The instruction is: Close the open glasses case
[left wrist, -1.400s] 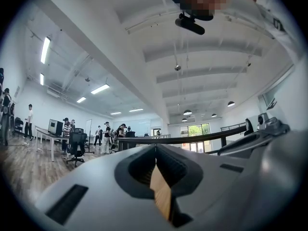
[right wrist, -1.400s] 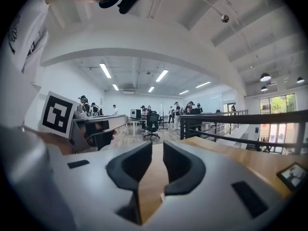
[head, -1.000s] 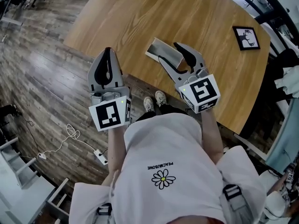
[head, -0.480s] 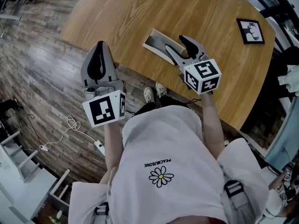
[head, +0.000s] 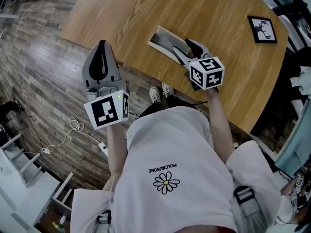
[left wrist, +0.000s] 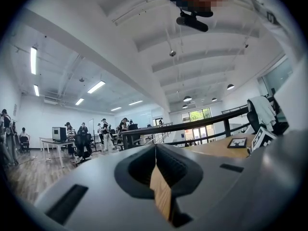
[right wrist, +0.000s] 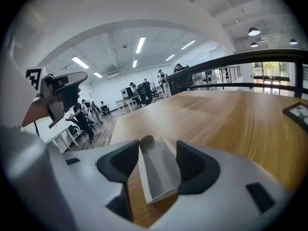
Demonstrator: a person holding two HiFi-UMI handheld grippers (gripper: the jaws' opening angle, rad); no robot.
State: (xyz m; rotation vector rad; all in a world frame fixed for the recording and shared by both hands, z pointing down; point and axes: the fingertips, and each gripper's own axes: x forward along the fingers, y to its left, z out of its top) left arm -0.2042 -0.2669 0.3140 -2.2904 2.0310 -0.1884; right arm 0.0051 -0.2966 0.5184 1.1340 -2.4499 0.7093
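Head view: a person stands at a rounded wooden surface (head: 146, 8) with a two-jaw tool in each hand. Compared with a second ago, the right tool (head: 187, 48) has pushed forward over the surface and now reaches the near end of the glasses case (head: 162, 37). This suggests the closing move is about to start, though it has not begun. The case lies at a slant near the surface's near edge and is a long, pale, shallow tray with a grey inside, still open. The left tool (head: 100, 62) has barely shifted; it hangs off the surface's edge above the plank floor, well apart from the case. A small framed picture (head: 262, 29) sits far off to the right. Left gripper view: the left tool (left wrist: 155, 148) has its jaws pressed together with nothing between them, and only a thin strip of wood grain shows below them. A big, bright room lies beyond. Right gripper view: the right tool (right wrist: 157, 150) has its jaws spread apart, and the glasses case (right wrist: 156, 177) lies lengthwise in the gap between them. Whether either jaw touches it cannot be told. The case looks like an open grey trough with low walls, a rounded far end and a squared near end. No glasses can be seen inside it, and the lid cannot be told apart from the base. The left tool (right wrist: 62, 93) shows at the far left of this view.
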